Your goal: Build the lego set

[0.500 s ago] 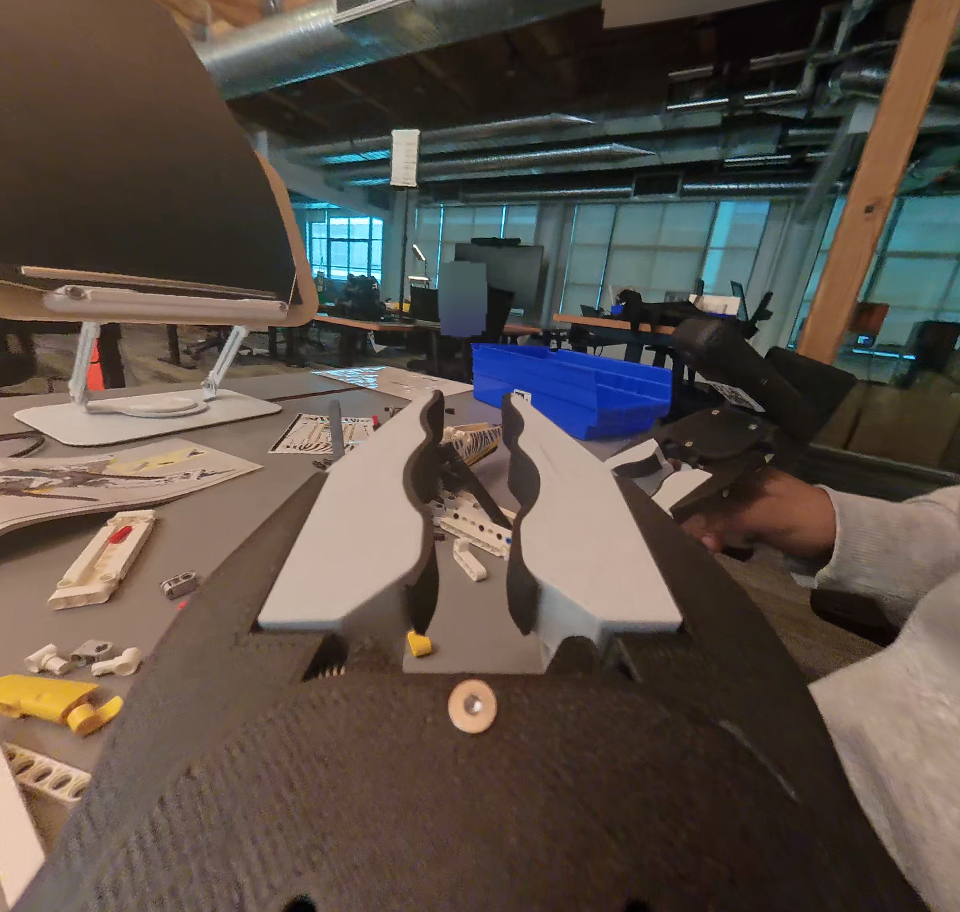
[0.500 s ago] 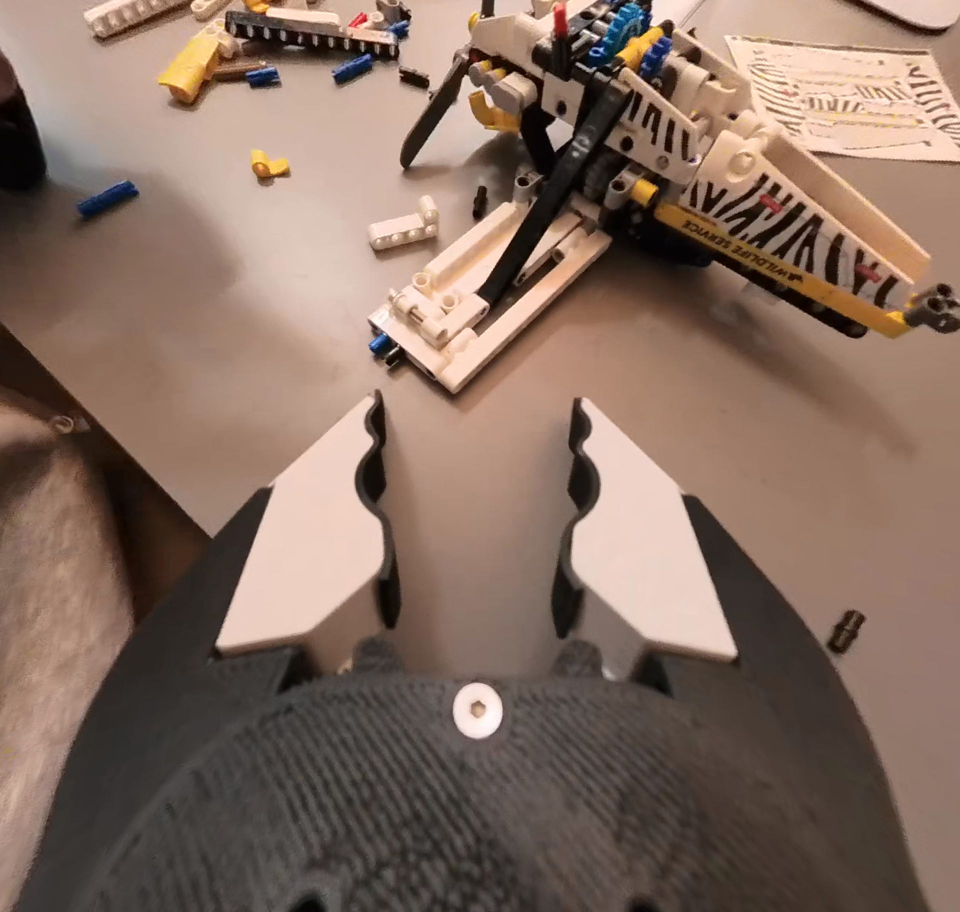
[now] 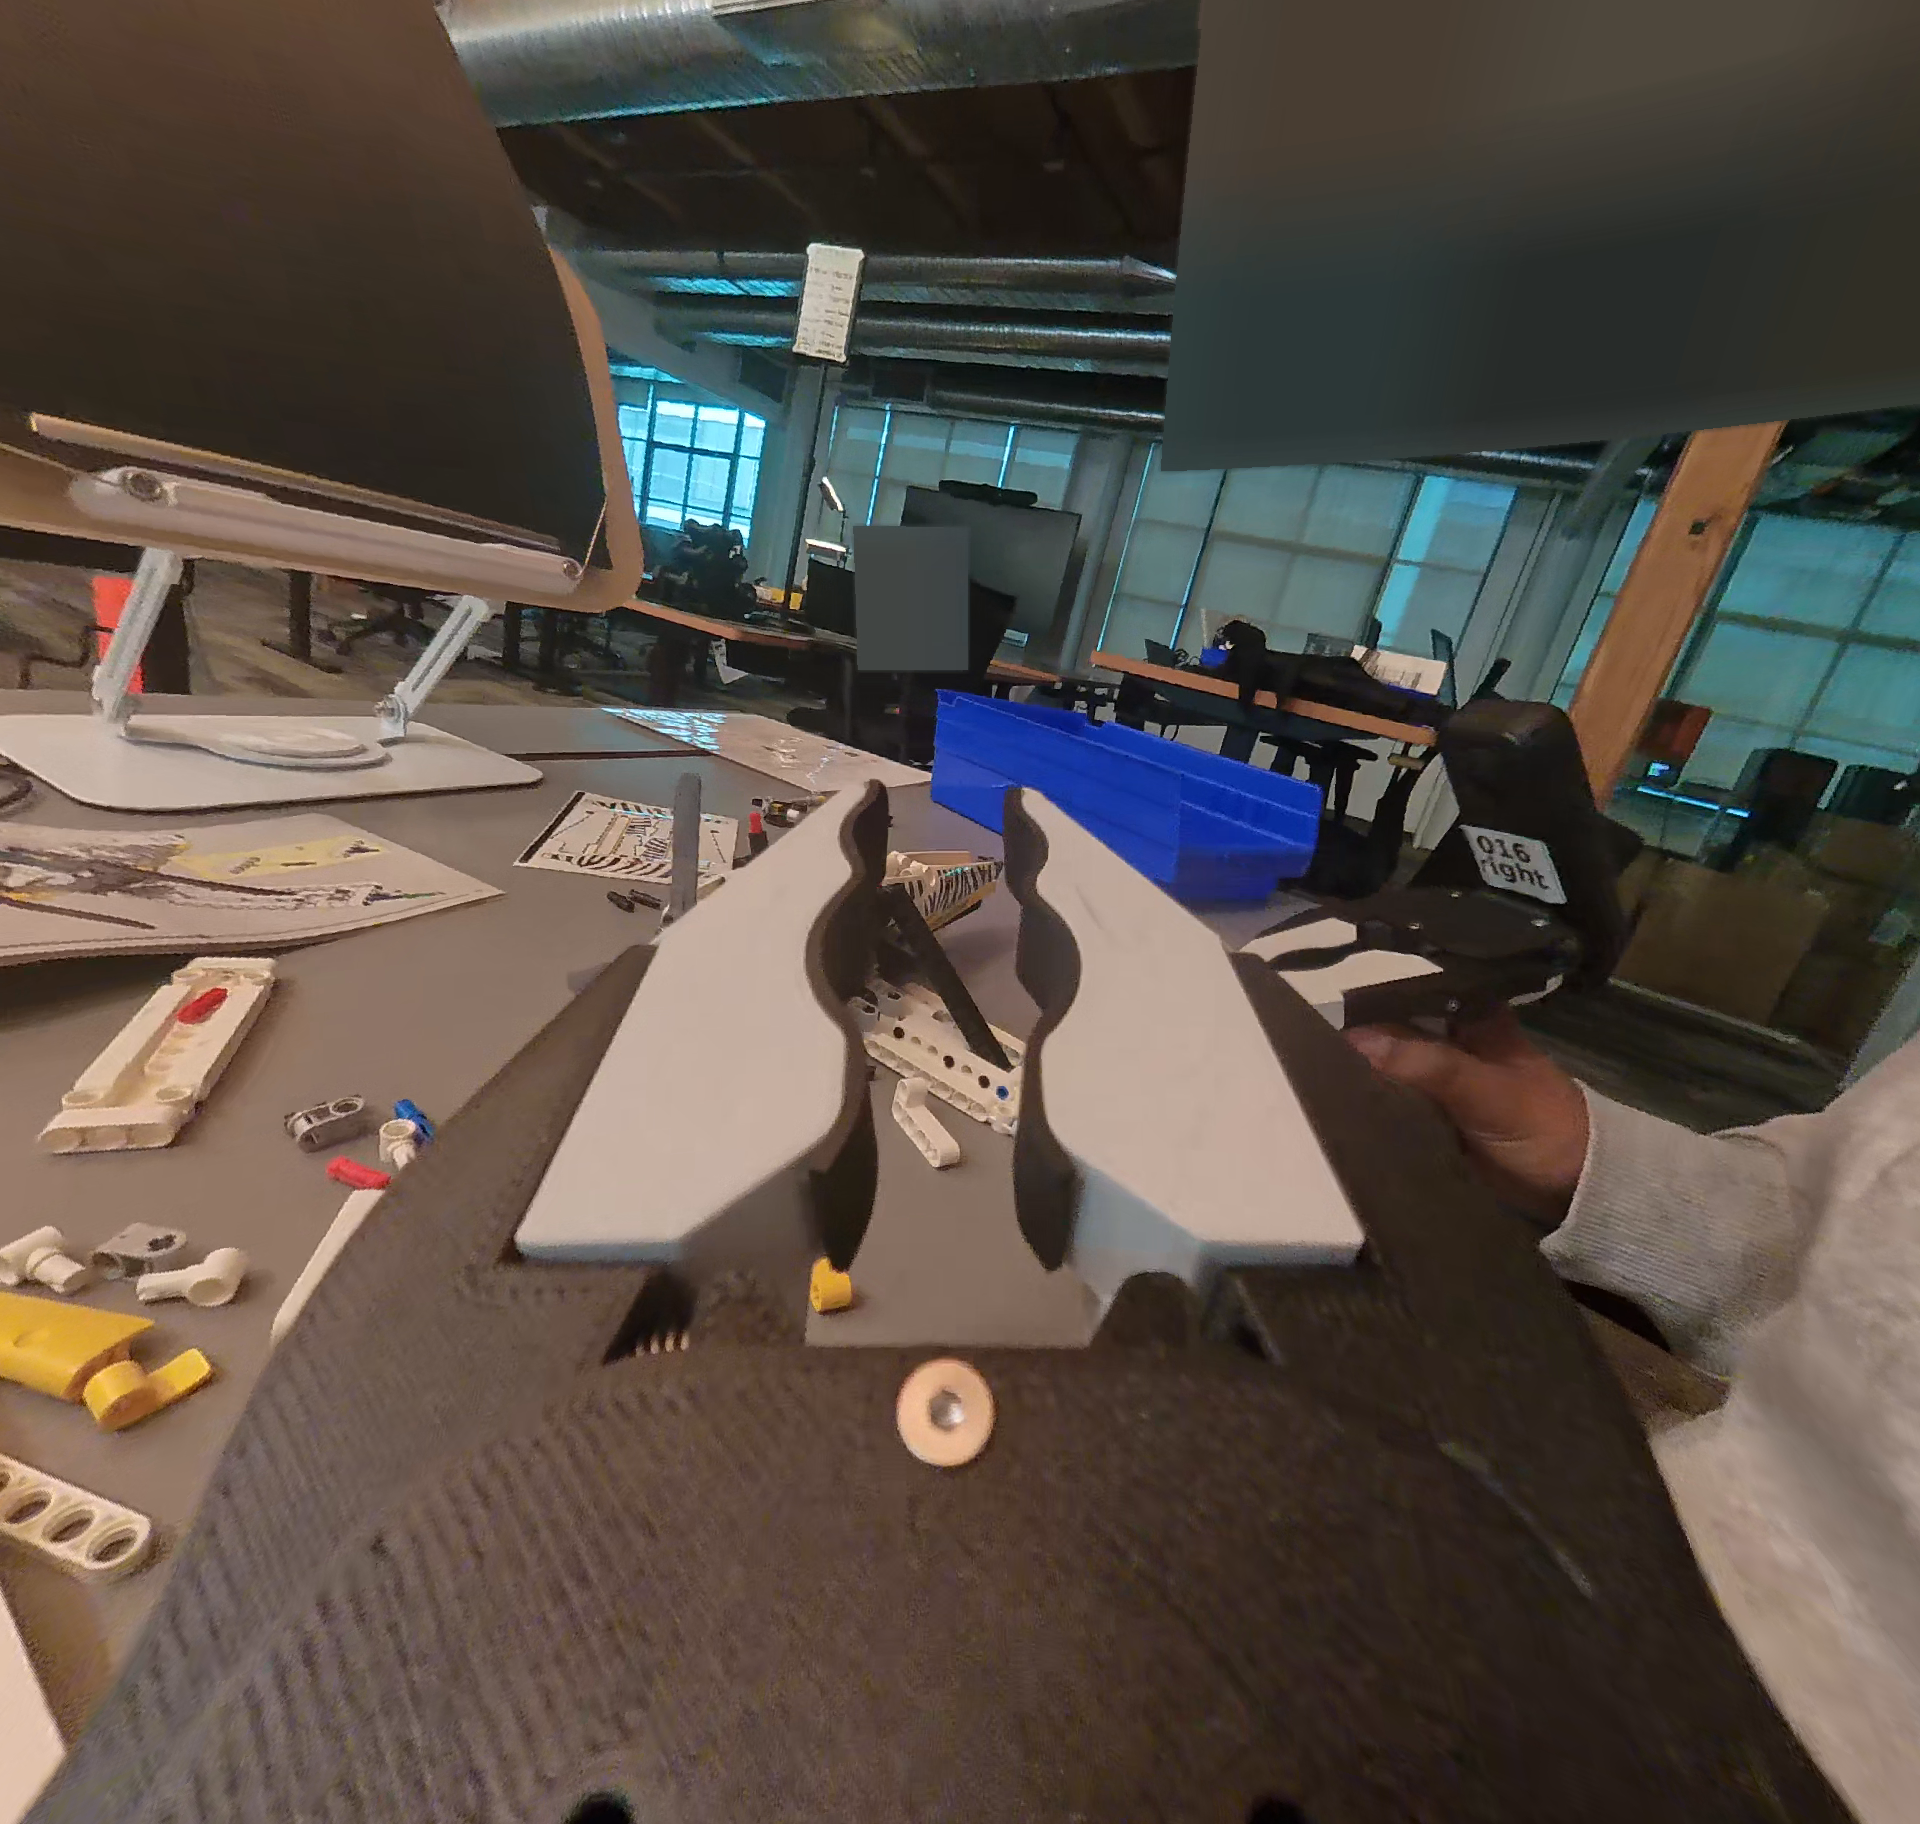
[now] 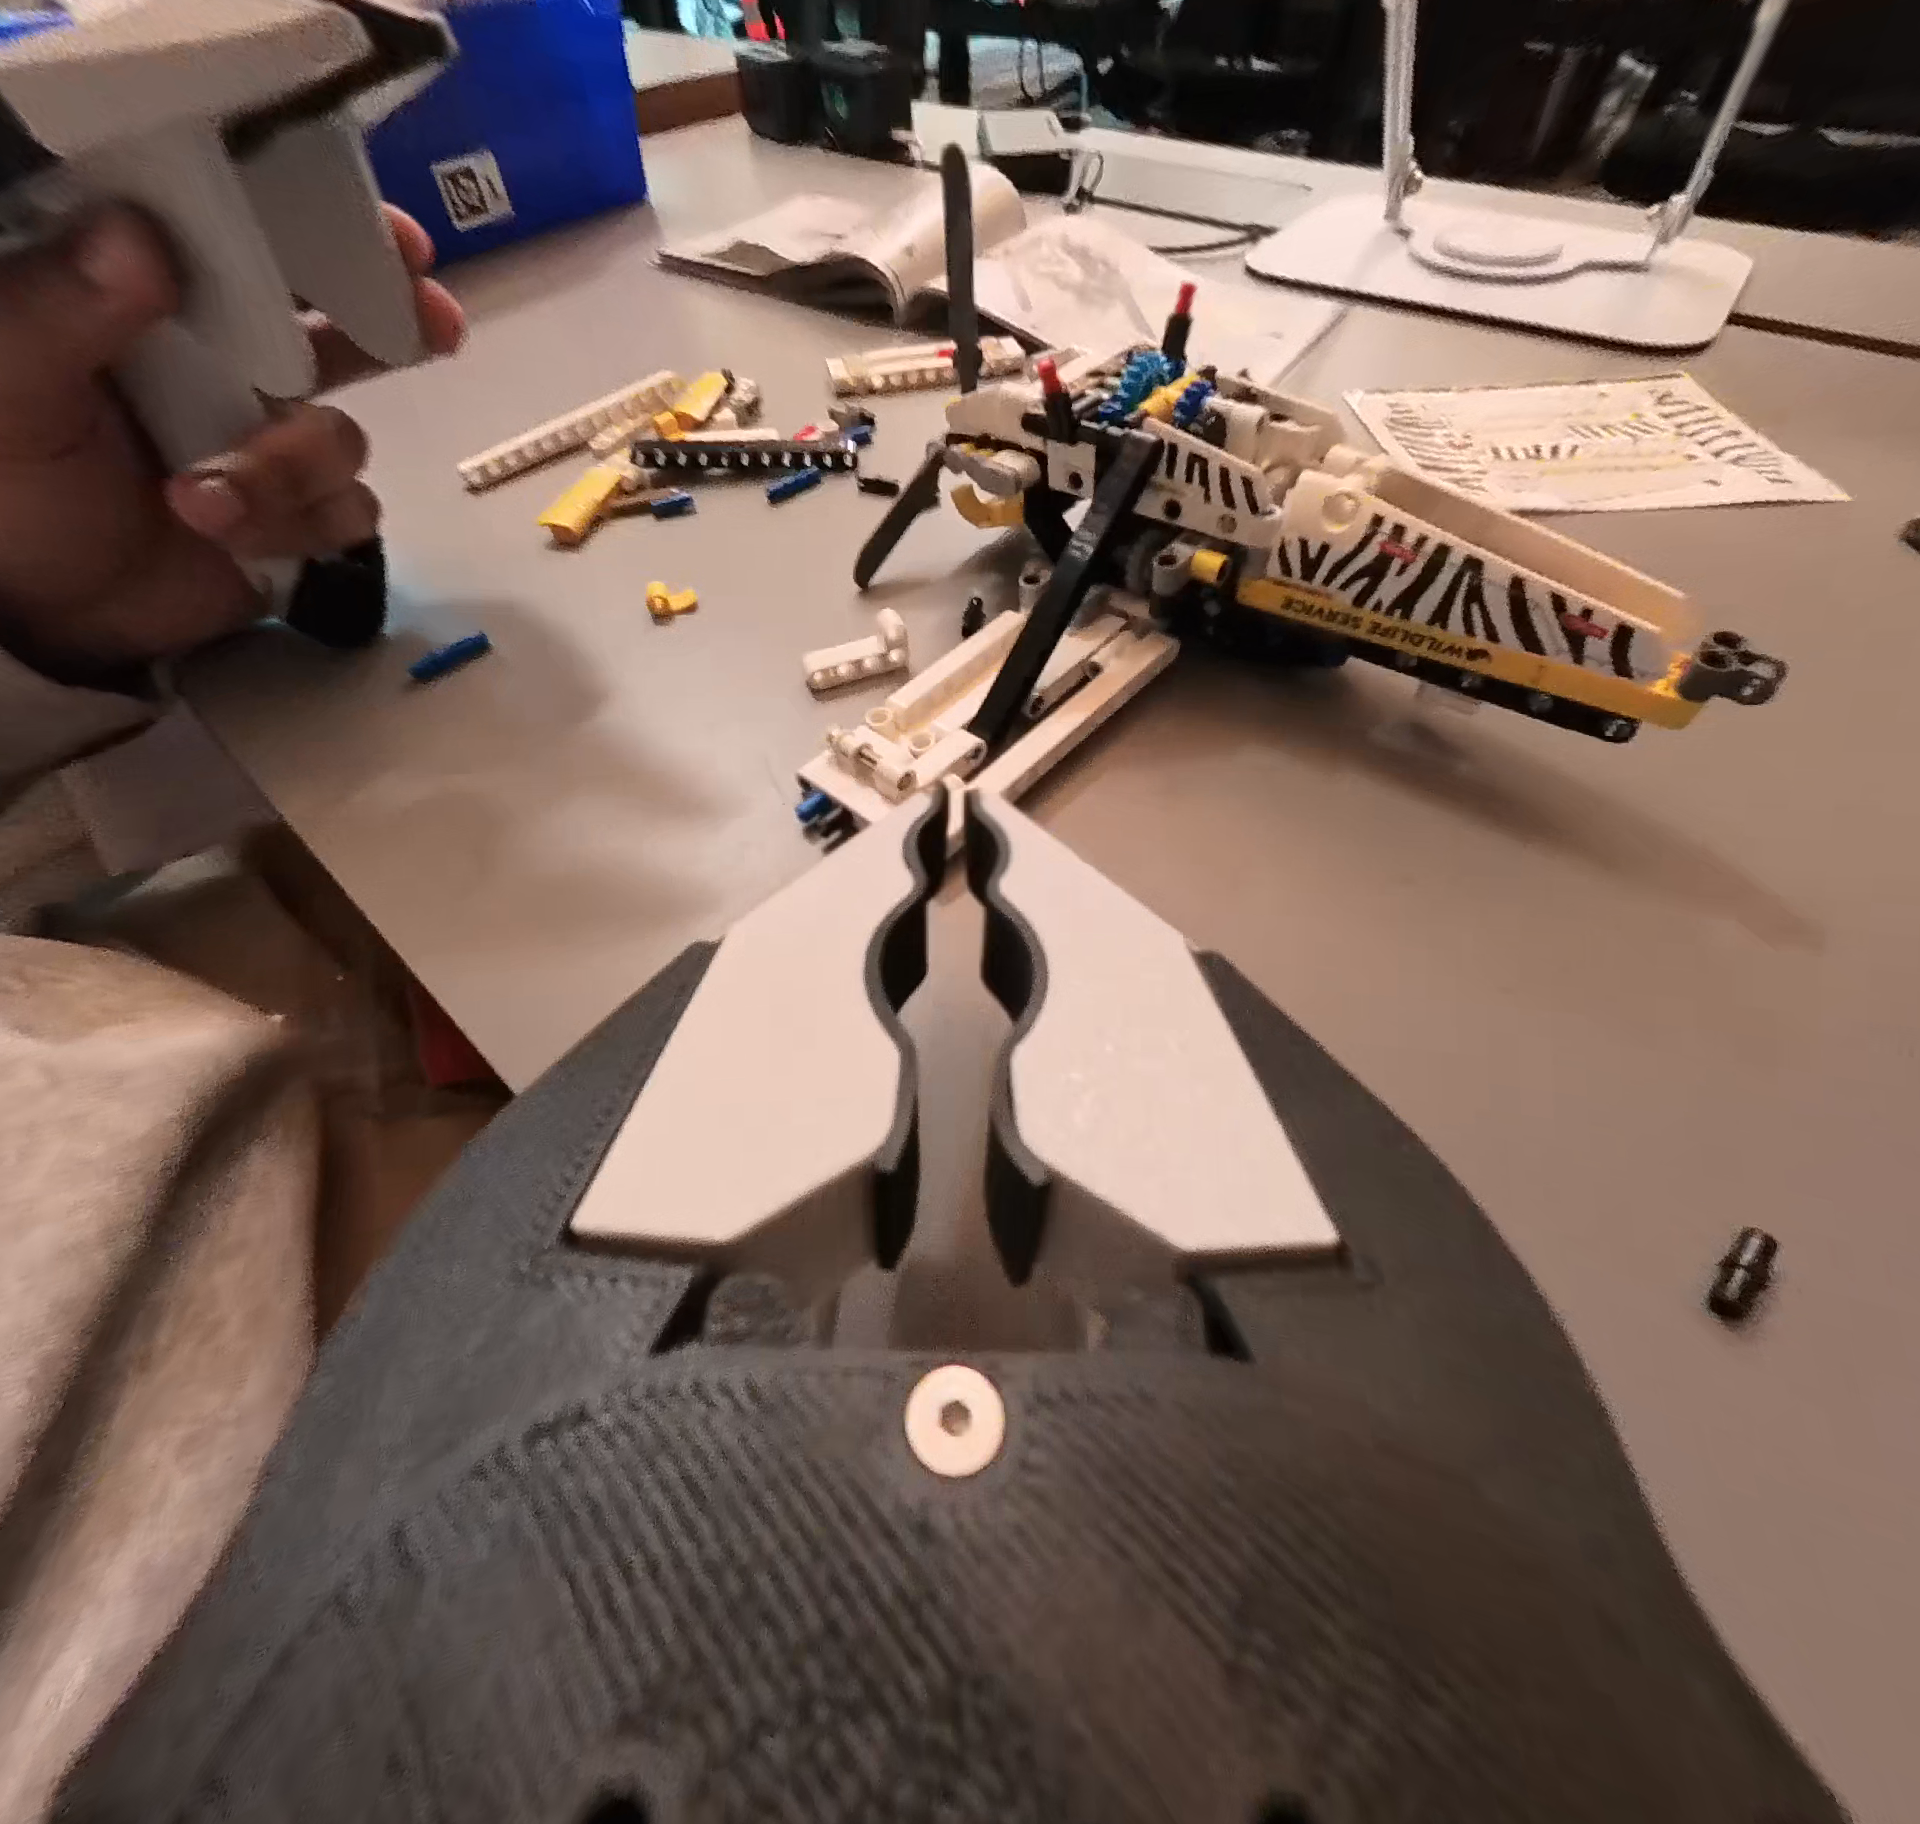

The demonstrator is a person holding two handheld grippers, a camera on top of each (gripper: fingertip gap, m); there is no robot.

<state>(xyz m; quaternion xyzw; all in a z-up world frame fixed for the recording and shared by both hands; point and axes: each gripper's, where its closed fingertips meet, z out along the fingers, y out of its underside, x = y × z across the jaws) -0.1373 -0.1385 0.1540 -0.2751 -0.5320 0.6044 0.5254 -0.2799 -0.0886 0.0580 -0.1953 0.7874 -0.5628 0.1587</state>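
In the right wrist view the right gripper (image 4: pixel 958 806) has its jaws drawn nearly together, with only a thin slit left between the tips. They sit right at the near end of the white panel (image 4: pixel 992 709) that juts from the model, seemingly pinching its edge, though whether they truly grip it or merely rest against it cannot be told. Just beyond lies the half-built helicopter (image 4: pixel 1247 527) on the grey table (image 4: pixel 1351 943), its zebra-striped body and yellow tail boom assembled, a black rotor blade fitted and gears exposed on top. The build looks well along but unfinished: a white angled beam (image 4: pixel 857 654), a yellow connector (image 4: pixel 668 598), a blue pin (image 4: pixel 448 655) and a heap of beams (image 4: pixel 665 444) are loose, and a sticker sheet (image 4: pixel 1590 444) lies to the right.

The left gripper (image 3: pixel 940 855) stands part open with a clear gap, holding nothing and hovering above the table; more loose pieces lie to its left. Farther off, an instruction booklet (image 4: pixel 883 247) lies open, with a blue bin (image 4: pixel 520 133) behind
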